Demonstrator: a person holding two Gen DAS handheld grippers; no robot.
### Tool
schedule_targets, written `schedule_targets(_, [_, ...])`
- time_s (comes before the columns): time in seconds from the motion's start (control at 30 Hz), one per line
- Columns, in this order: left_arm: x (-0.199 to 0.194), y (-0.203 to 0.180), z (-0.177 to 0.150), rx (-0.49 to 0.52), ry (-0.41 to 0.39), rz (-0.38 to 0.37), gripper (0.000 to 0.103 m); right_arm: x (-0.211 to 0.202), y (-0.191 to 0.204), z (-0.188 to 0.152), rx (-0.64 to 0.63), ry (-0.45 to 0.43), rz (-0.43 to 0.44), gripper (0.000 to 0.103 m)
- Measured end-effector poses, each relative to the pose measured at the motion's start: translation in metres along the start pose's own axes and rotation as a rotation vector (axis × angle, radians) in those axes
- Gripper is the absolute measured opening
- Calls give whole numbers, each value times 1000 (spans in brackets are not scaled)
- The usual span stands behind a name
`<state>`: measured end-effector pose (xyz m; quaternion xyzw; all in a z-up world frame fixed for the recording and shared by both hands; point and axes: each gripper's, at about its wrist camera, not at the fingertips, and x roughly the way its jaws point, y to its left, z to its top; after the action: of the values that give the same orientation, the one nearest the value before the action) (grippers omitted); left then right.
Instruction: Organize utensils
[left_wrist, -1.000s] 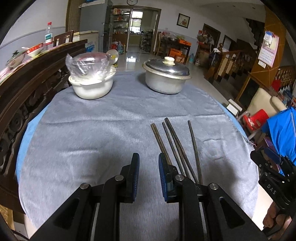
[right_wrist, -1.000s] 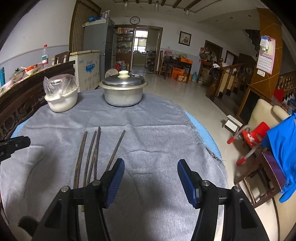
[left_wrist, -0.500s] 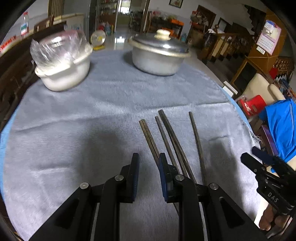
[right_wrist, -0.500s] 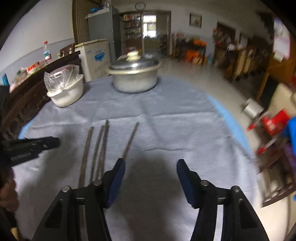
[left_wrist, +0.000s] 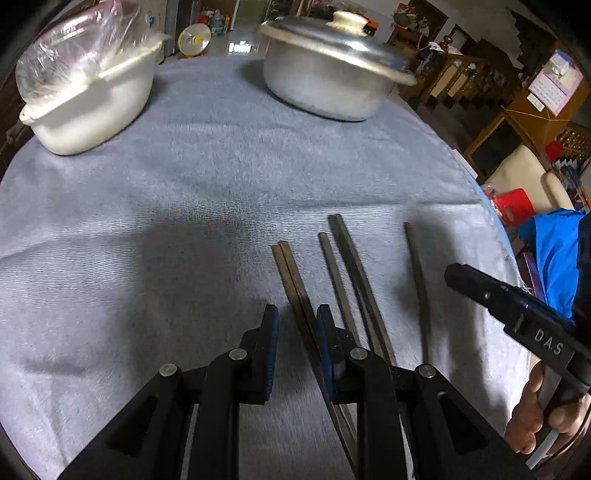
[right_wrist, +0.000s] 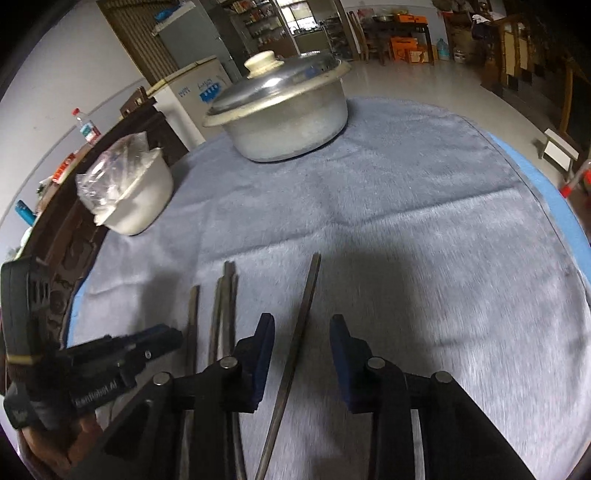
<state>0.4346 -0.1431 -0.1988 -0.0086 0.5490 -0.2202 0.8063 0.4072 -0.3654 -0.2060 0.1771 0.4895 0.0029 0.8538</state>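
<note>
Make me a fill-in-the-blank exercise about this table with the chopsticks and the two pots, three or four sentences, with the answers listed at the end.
1. The metal pot is covered by a ____.
2. The white pot has a clear ____ bag over its top.
3. The chopsticks lie on a ____ cloth.
4. One chopstick, apart from the others, lies between the closing jaws of the ____ hand-held gripper.

Missing words: lid; plastic; grey; right
</note>
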Motion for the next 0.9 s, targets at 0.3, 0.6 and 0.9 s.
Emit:
schedule_targets(0.3, [3,2,1,58,-32,17,20,33,4,10,-6,68,-61,17])
schedule_targets(0.6, [-2,14,0,98,0,51,18,24,-8,7,0,90,-57,11])
schedule_targets(0.9, [-7,23,4,17,45,3,18,29,-7,16,17,158,-76,11])
